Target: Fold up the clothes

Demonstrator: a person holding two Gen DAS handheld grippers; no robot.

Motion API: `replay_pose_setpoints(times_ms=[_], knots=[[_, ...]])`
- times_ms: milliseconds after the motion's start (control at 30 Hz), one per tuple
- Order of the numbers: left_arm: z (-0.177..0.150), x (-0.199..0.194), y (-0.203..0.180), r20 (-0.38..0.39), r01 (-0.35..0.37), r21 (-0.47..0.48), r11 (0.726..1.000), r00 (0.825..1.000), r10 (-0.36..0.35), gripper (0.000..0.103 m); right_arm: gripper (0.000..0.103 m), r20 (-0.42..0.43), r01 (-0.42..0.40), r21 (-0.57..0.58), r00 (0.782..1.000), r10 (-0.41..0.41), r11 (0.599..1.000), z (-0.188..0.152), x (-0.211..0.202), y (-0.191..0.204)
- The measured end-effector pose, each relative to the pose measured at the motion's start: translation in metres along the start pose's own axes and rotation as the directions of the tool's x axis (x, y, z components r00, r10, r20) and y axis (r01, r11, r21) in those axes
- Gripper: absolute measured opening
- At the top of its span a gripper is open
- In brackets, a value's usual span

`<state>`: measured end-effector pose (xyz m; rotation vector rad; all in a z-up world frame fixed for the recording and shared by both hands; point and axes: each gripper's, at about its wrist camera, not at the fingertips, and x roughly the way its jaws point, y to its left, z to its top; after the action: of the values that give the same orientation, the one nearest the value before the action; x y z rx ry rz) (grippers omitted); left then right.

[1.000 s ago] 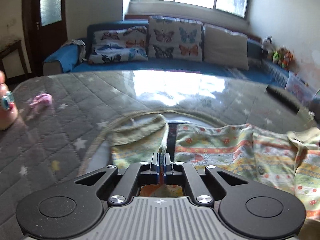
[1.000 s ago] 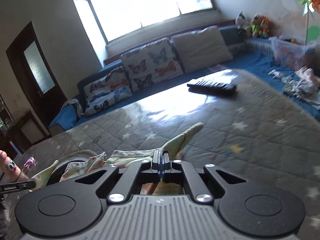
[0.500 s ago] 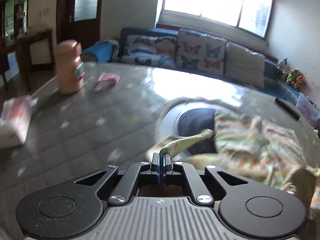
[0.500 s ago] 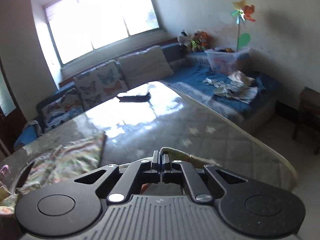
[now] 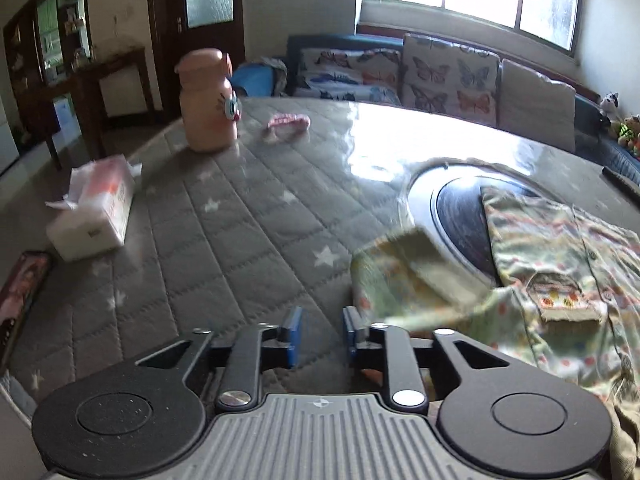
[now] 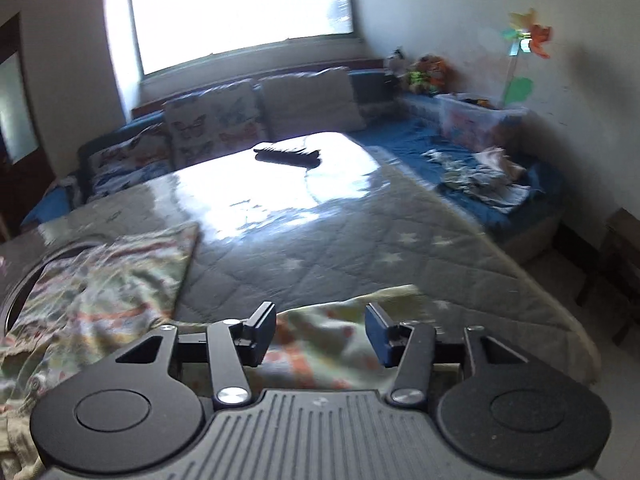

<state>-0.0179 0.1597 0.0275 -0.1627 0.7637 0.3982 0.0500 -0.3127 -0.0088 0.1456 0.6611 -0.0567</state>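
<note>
Lying spread on the desk [image 5: 224, 240], the shirt [image 5: 560, 272] has its body over the dark round inset [image 5: 456, 216] and a sleeve out to each side. I see the left sleeve [image 5: 404, 276] blurred just ahead of the left claw [image 5: 320, 332], whose jaws have just been opening; they stand narrowly apart with only quilted cover showing between them, so that sleeve is let go. The right claw [image 6: 322, 332] has also just been opening and now gapes wider, with the right sleeve [image 6: 340, 320] lying under and between its pads but not pinched.

My worry is the left sleeve: its blur suggests it is not settled, and it could land bunched or twisted and spoil the next fold. On the right, the cloth sits so close to the pads that pulling away low might snag it and drag the sleeve askew. The right sleeve also lies near the desk's edge, so a tug outward may slide it off.

Further out stand a pink bottle [image 5: 206, 100], a tissue pack [image 5: 96, 212] and a black remote [image 6: 288, 154].
</note>
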Motion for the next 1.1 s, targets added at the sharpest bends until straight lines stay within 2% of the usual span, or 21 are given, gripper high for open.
replay_pose_setpoints(times_ms=[100, 233, 400, 600, 733, 900, 1033, 1100], knots=[[0.007, 0.000, -0.005, 0.020, 0.021, 0.005, 1.000, 1.000, -0.021, 0.031, 0.053, -0.048, -0.021, -0.051, 0.999, 0.018, 0.998, -0.003, 0.024, 0.014], [0.017, 0.000, -0.021, 0.043, 0.068, 0.034, 0.997, 0.997, -0.070, 0.033, 0.055, -0.107, 0.009, -0.086, 0.994, -0.018, 0.996, -0.012, 0.049, 0.017], [0.029, 0.020, -0.061, 0.026, 0.164, 0.104, 0.981, 0.985, -0.168, 0.035, 0.058, -0.100, 0.025, -0.101, 0.994, -0.035, 0.995, -0.002, 0.058, 0.019], [0.045, 0.062, -0.115, -0.023, 0.229, 0.184, 0.956, 0.973, -0.229, 0.037, 0.058, -0.093, -0.088, -0.108, 0.993, 0.079, 0.990, 0.021, 0.069, 0.039], [0.057, 0.094, -0.136, -0.056, 0.234, 0.204, 0.951, 0.972, -0.228, 0.041, 0.057, -0.116, -0.190, -0.107, 0.977, 0.178, 0.976, 0.037, 0.088, 0.062], [0.072, 0.127, -0.152, -0.069, 0.232, 0.225, 0.946, 0.973, -0.222, 0.042, 0.056, -0.147, -0.258, -0.125, 0.960, 0.239, 0.958, 0.055, 0.120, 0.090], [0.080, 0.149, -0.160, -0.088, 0.231, 0.246, 0.941, 0.972, -0.216, 0.042, 0.051, -0.187, -0.292, -0.129, 0.946, 0.266, 0.948, 0.063, 0.148, 0.106], [0.083, 0.159, -0.162, -0.095, 0.237, 0.251, 0.938, 0.971, -0.220, 0.042, 0.050, -0.190, -0.283, -0.145, 0.948, 0.254, 0.948, 0.067, 0.159, 0.112]])
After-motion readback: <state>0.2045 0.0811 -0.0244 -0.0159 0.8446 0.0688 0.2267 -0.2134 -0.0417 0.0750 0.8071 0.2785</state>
